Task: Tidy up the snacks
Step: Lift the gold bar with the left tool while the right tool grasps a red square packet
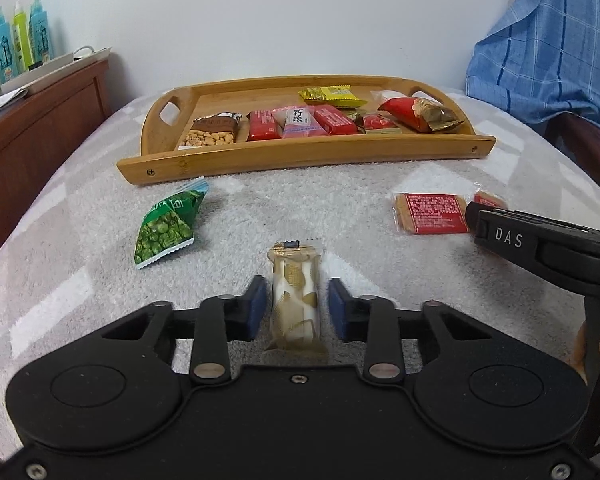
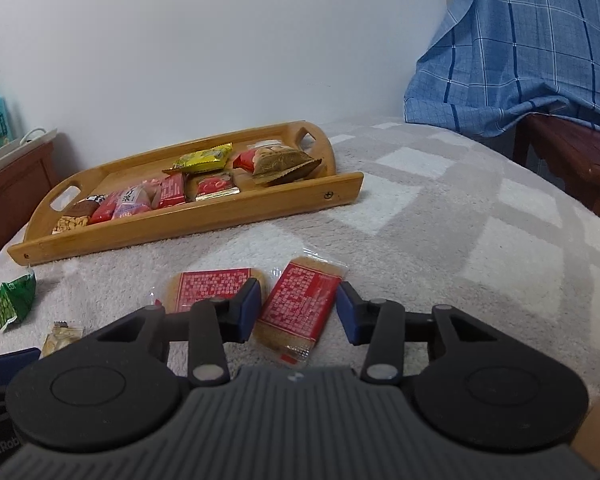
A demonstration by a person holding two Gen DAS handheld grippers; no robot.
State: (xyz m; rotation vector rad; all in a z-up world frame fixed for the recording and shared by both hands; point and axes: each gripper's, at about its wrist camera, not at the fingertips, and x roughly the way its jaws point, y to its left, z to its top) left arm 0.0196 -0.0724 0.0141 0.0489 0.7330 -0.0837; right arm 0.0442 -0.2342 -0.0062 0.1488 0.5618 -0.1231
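A wooden tray [image 1: 300, 154] with several snack packs stands at the back of the grey blanket; it also shows in the right wrist view [image 2: 188, 224]. My left gripper [image 1: 297, 309] is open, its pads on either side of a gold-and-white wrapped snack [image 1: 294, 300] lying on the blanket. My right gripper [image 2: 298, 311] is open around a red cracker pack [image 2: 298, 306] that lies flat. A second red cracker pack [image 2: 216, 286] lies just left of it. A green pea bag [image 1: 168, 224] lies loose on the left.
A wooden cabinet [image 1: 40, 132] with bottles [image 1: 20, 36] stands at the left. A blue checked cloth [image 1: 552, 40] hangs over a wooden chair at the right. The right gripper's body [image 1: 540, 248] shows at the right edge of the left wrist view.
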